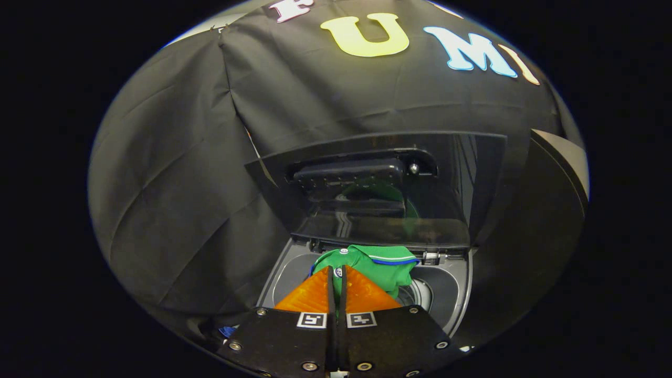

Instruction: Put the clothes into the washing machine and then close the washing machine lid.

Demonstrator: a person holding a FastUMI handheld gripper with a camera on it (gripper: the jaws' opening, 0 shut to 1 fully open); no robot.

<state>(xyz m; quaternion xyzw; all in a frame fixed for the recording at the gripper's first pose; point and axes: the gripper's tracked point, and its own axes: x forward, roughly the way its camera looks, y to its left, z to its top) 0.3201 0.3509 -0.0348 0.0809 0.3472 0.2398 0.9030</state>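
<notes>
- Hanging at the lower centre of the frame, a green garment [375,265] with a blue-and-white striped collar sits bunched over the opening of the washing machine [451,299], its bulk just ahead of the fingertips.
- A fold of that garment runs down into the narrow slit between the two fingers; the gripper [336,273] is clenched on the cloth, both pads pressing it from either side.
- Small white buttons show on the fabric right at the fingertips.
- Beneath and to the right of the garment, the round drum opening [420,294] of the machine is partly visible, ringed by the grey top panel.
- Directly above the garment, in the middle of the frame, the washing machine lid [383,184] stands raised and open, its dark glossy inner face turned toward the camera and carrying a faint green reflection.
- Black cloth wall [173,210] fills the left and upper parts of the frame behind the machine.
</notes>
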